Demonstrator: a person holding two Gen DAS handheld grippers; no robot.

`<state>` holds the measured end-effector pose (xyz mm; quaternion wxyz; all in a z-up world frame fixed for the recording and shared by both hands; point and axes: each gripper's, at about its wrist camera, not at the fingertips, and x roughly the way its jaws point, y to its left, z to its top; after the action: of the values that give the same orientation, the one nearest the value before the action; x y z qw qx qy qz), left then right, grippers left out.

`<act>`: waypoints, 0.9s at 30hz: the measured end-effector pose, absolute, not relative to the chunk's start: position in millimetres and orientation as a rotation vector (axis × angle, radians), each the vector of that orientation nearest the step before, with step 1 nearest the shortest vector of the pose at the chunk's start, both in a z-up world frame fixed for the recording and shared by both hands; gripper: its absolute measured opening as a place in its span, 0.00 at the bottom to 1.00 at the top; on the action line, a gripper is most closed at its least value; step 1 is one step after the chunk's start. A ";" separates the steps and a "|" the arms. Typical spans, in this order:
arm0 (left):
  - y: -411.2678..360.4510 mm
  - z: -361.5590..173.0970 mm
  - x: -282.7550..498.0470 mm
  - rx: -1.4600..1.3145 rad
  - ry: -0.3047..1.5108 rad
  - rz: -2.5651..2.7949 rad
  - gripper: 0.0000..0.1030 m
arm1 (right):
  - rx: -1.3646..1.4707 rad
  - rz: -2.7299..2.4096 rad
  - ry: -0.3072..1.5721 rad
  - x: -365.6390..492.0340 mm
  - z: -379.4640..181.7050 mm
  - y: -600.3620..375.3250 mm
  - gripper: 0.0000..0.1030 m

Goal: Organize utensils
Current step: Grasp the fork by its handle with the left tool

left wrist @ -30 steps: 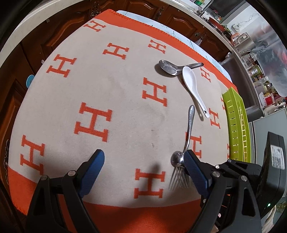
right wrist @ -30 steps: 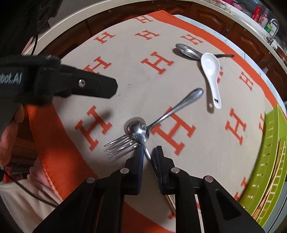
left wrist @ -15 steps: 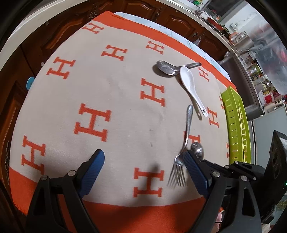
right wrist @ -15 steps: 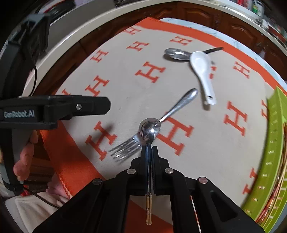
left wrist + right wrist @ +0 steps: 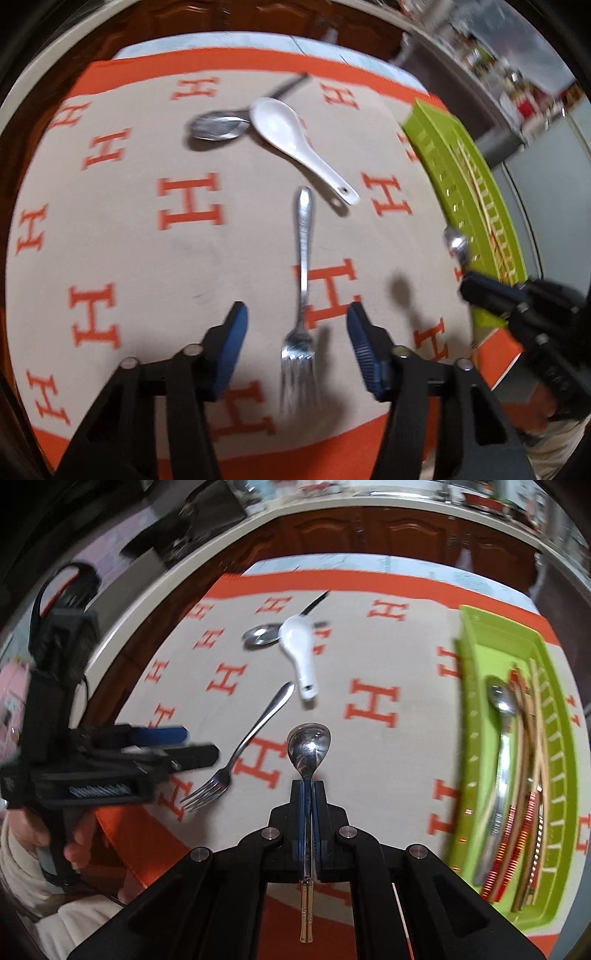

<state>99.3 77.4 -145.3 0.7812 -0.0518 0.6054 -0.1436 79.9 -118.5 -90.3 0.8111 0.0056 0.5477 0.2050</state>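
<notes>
Orange-lettered cloth [image 5: 110, 229] carries the fork [image 5: 303, 295], which lies between my left gripper [image 5: 295, 350] as its jaws close, not yet touching. My right gripper [image 5: 308, 812] pinches a spoon [image 5: 308, 747]; I should lower it flat into the green tray [image 5: 476, 738].

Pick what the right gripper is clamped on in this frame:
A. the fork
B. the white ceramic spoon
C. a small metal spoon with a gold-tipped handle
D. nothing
C: in the right wrist view the right gripper is shut on the small metal spoon, while the fork and the white ceramic spoon lie on the cloth.
</notes>
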 end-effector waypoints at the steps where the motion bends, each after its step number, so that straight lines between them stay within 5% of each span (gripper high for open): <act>1: 72.7 -149.3 102.2 -0.096 1.324 -0.312 0.37 | 0.028 0.428 1.163 80.0 -88.5 -126.1 0.03; 3: 64.3 -156.8 107.4 -0.066 1.364 -0.308 0.19 | 0.049 0.422 1.157 79.4 -86.0 -135.1 0.03; 9: 48.3 -157.0 113.7 0.044 1.365 -0.266 0.02 | 0.098 0.398 1.143 73.4 -84.3 -159.8 0.03; 27: 59.6 -117.7 87.2 -0.243 1.334 -0.384 0.02 | 0.238 0.322 1.061 68.0 -59.4 -223.0 0.03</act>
<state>87.2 59.6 -117.7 0.7619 -0.1118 0.6131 -0.1764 68.0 -223.0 -59.4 0.8436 0.1125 0.5025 0.1526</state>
